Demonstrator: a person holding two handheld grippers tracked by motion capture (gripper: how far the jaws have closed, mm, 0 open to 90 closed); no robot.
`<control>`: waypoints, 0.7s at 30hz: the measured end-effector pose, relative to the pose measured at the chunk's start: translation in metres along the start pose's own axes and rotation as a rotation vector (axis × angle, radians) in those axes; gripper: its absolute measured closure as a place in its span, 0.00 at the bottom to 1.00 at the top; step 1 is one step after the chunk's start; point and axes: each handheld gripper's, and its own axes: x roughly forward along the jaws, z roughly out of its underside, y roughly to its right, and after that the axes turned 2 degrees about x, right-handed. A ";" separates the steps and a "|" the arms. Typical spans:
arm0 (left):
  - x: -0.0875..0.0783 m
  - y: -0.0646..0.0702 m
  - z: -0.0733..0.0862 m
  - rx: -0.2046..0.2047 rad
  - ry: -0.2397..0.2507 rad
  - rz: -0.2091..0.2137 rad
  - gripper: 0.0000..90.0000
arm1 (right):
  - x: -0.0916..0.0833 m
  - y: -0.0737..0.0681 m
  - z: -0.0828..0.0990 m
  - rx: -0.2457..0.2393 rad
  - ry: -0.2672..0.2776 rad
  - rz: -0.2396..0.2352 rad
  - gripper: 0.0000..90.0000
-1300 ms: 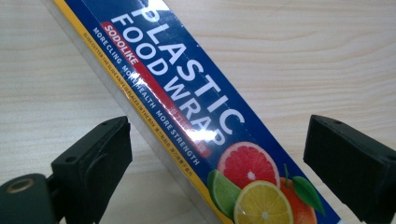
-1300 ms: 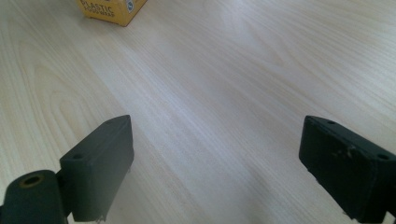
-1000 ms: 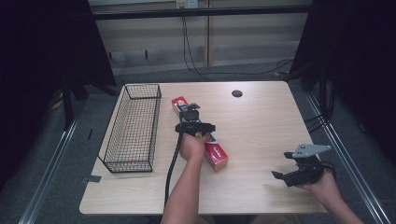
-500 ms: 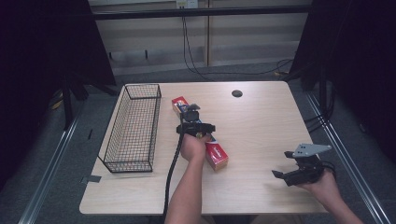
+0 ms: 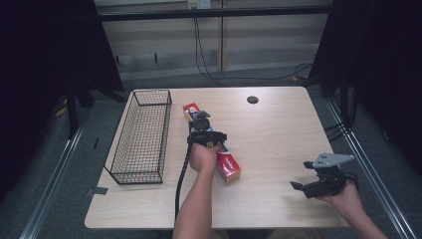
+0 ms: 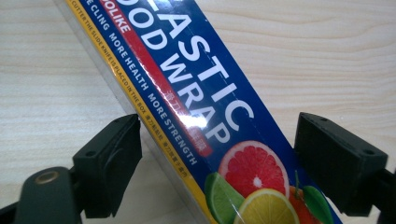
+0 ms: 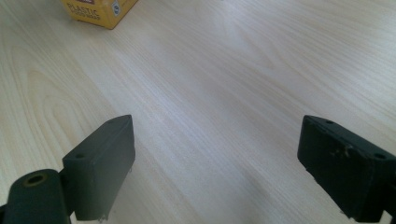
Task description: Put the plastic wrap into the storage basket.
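A long plastic wrap box [image 5: 229, 168] lies at a slant on the wooden table [image 5: 278, 139], its far end close to the basket. My left gripper [image 5: 202, 121] hovers over the box's far half, held by a hand. In the left gripper view the box [image 6: 205, 93] shows a blue face with white lettering and citrus fruit, and my left gripper [image 6: 219, 163] is open with one jaw on each side of it. My right gripper [image 5: 300, 176] rests near the table's front right corner. It stands open [image 7: 217, 163] over bare wood, and the box's yellow end [image 7: 98, 9] lies far ahead.
A black wire basket [image 5: 166, 134] stands lengthwise on the table's left side, just left of the box. A small dark round hole [image 5: 252, 99] sits near the far edge. Cables trail across the floor behind the table.
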 end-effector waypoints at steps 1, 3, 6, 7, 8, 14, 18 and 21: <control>-0.001 -0.002 0.000 0.003 0.003 0.002 0.19 | 0.000 0.000 0.000 0.001 0.004 -0.003 0.13; -0.003 -0.006 0.002 -0.007 -0.005 0.014 0.21 | 0.000 0.000 0.000 0.001 0.007 -0.005 0.13; -0.006 -0.011 0.002 -0.009 -0.012 0.020 0.25 | 0.001 -0.001 0.000 0.003 0.006 -0.004 0.13; -0.008 -0.012 0.002 -0.008 -0.017 0.020 0.27 | 0.001 -0.001 -0.001 -0.005 0.009 -0.008 0.13; -0.009 -0.013 0.002 -0.003 -0.025 0.021 0.28 | 0.001 -0.002 -0.001 -0.006 0.007 -0.007 0.13; -0.017 -0.019 0.003 0.018 -0.051 0.011 0.36 | 0.001 -0.002 -0.001 -0.004 0.008 -0.006 0.13; -0.022 -0.023 0.002 0.044 -0.076 -0.012 0.41 | -0.001 -0.002 -0.001 -0.003 0.009 0.000 0.13; -0.023 -0.023 0.000 0.046 -0.086 -0.026 0.42 | 0.000 -0.002 -0.001 -0.006 0.000 0.002 0.13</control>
